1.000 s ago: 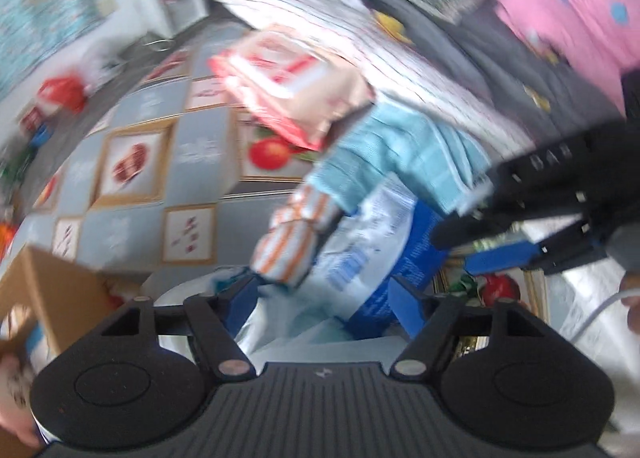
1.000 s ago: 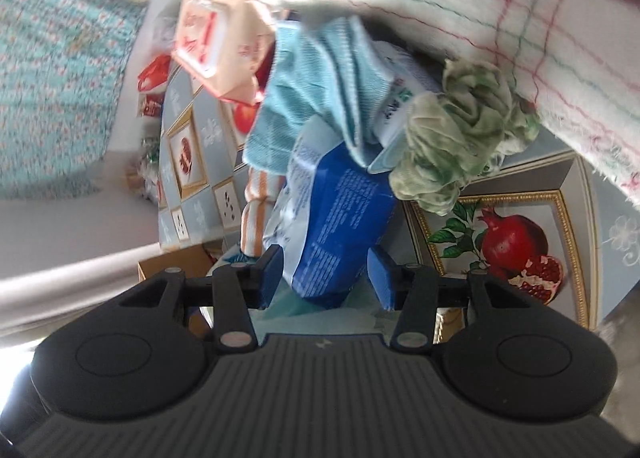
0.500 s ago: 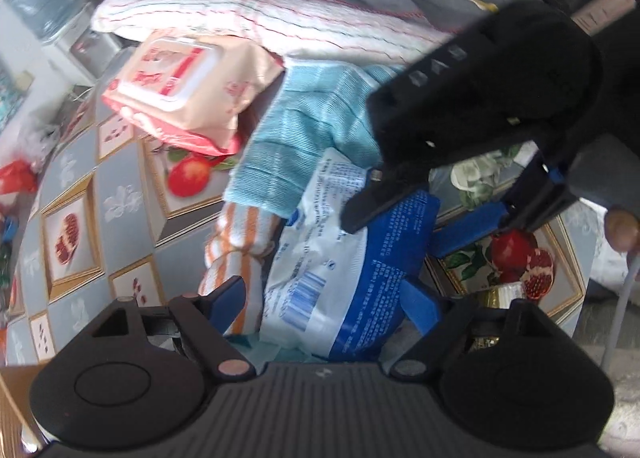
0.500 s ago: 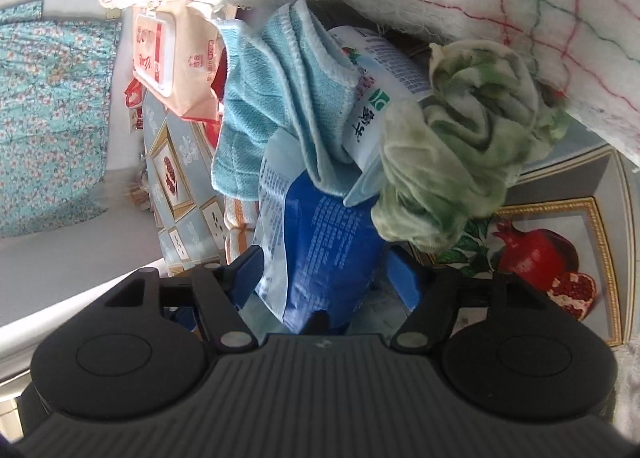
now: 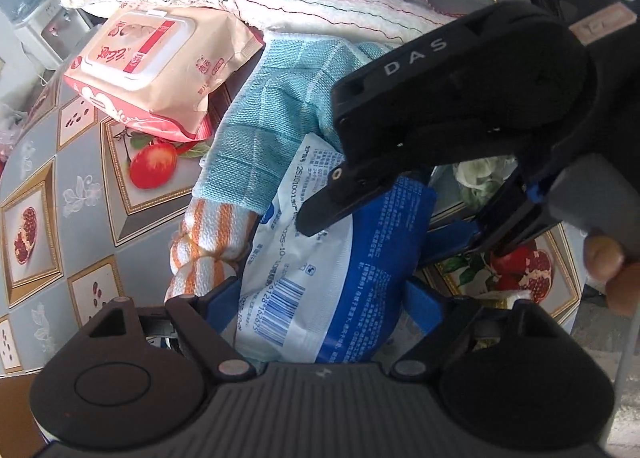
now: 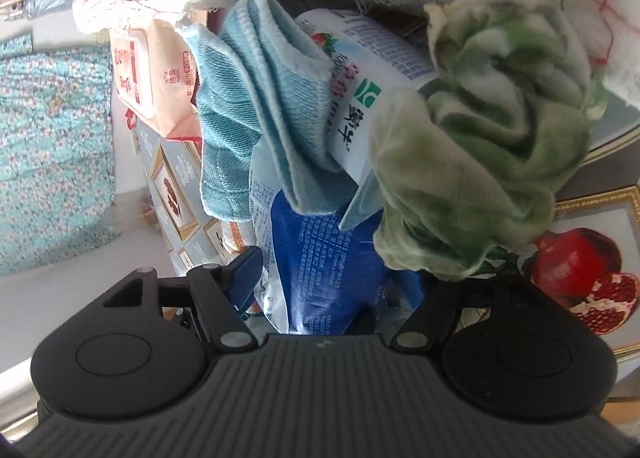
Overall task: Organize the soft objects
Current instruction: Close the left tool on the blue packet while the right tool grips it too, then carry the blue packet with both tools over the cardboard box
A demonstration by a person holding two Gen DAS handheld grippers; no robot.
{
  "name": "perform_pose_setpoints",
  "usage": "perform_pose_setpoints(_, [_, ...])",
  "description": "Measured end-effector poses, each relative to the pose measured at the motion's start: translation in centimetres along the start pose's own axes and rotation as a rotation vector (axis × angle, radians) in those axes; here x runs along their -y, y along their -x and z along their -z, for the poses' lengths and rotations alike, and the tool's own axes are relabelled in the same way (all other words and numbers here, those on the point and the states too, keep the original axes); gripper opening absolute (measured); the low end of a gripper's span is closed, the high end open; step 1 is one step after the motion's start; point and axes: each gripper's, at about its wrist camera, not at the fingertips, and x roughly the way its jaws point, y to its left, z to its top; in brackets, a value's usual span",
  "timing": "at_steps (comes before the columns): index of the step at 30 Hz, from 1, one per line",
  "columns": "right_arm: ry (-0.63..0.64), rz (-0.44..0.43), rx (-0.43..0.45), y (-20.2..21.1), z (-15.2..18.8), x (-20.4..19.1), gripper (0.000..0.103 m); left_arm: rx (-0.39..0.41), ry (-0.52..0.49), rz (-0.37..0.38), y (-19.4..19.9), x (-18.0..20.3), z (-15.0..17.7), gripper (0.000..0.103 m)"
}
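Spreading both jaws: my left hand-held gripper (image 5: 320, 300) and right hand-held gripper (image 6: 336, 278) straddle the blue pouch (image 5: 340, 282), unpinched.

My left cam looks steeply down, right cam slants in; both close, sharing the blue-and-white packet (image 5: 320, 278) (image 6: 320, 258).

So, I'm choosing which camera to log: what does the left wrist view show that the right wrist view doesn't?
Only the left wrist view shows the right gripper from outside, reaching over the pile, and the orange striped cloth clearly. Only the right wrist view shows the crumpled green cloth in full and the white milk pack. Both show the blue-and-white bag between opening jaws, the teal towel and the pink wipes pack.
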Motion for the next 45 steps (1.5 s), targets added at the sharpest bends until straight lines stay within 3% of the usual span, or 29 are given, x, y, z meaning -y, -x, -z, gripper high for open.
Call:
perform_pose_setpoints(9, [0.012,-0.029,0.030,-0.4,1.2,-0.5,0.059,0.061,-0.009,-0.018,1.6,0.6,0.7,0.076])
perform_pose_setpoints(26, [0.139,-0.118,0.071,3.9,6.9,-4.4,0.057,0.191,-0.005,-0.063,10.2,1.7,2.8,0.071])
perform_pose_setpoints(37, [0.365,-0.173,0.114,7.1,12.4,-10.4,0.057,0.351,0.058,-0.162,17.6,0.8,6.5,0.070])
perform_pose_setpoints(45, [0.546,-0.185,0.050,7.2,17.1,-16.8,0.057,0.417,0.197,-0.246,21.5,-2.3,10.4,0.070])
